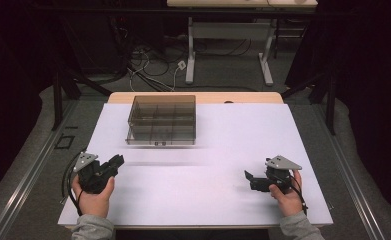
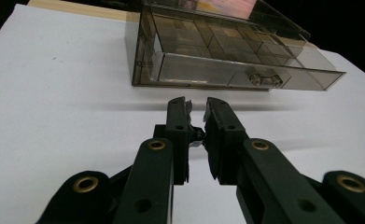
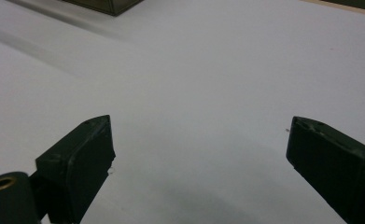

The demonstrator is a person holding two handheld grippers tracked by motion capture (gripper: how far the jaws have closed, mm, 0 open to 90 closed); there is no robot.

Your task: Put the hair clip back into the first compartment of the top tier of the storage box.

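Observation:
A smoky transparent compartment box (image 1: 162, 120) with its lid closed rests on the white table (image 1: 223, 150), left of centre toward the far edge. In the left gripper view the box (image 2: 217, 51) lies just ahead, its clear latch (image 2: 264, 78) facing me. My left gripper (image 1: 118, 161) sits near the front left, pointing at the box, and its jaws (image 2: 196, 105) are shut with nothing between them. My right gripper (image 1: 248, 176) rests at the front right, pointing left. Its jaws (image 3: 199, 140) stand wide open over bare table, with a corner of the box (image 3: 108, 5) far off.
A wooden strip of tabletop (image 1: 193, 97) shows beyond the white sheet. Behind the table, a white desk frame (image 1: 228, 45) and loose cables (image 1: 148, 75) lie on the floor. Dark curtains close both sides. Bare white surface stretches between the two grippers.

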